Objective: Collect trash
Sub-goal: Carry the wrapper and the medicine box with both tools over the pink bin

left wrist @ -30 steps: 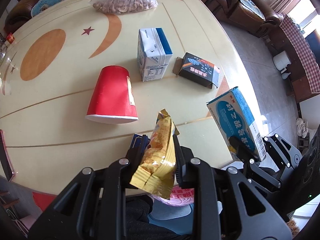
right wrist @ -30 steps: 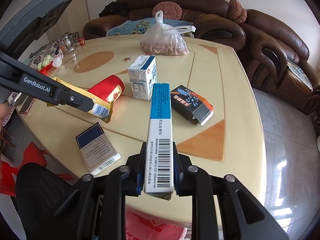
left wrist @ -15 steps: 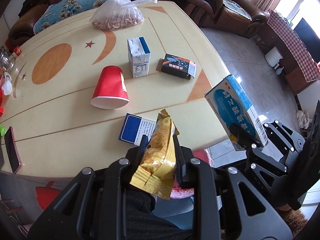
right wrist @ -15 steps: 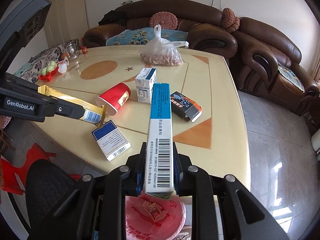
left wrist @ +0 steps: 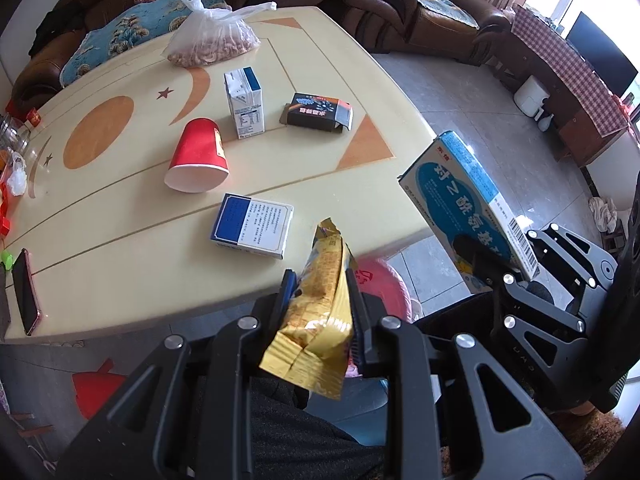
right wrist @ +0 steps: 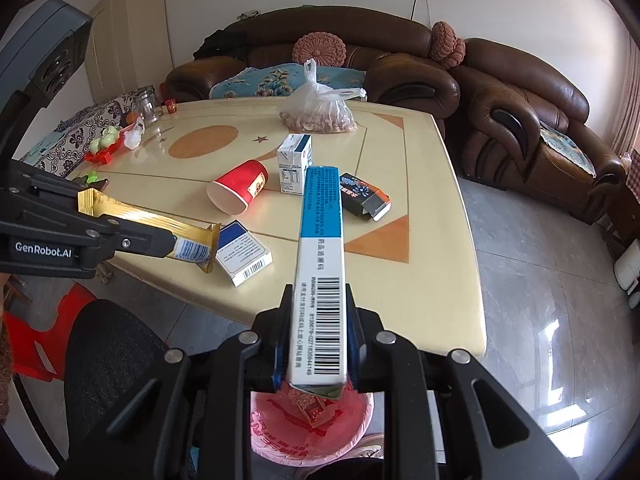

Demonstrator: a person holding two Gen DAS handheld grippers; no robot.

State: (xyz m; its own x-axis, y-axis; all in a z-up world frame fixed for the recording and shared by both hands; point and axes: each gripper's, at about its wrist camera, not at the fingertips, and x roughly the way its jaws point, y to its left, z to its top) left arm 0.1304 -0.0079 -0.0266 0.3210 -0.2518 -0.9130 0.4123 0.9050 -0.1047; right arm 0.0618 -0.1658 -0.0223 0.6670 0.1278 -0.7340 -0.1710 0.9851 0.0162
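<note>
The left gripper (left wrist: 320,312) was clamped on a yellow wrapper (left wrist: 320,300); the right gripper (right wrist: 318,332) was clamped on a blue box (right wrist: 320,264). Both items hung beyond the table (right wrist: 440,240), near the pink-lined bin (right wrist: 312,436). Best practice: centre each item over the bin before releasing.

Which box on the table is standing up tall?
The white milk carton with the blue top. The black box and the blue-and-white box both lie flat.
</note>
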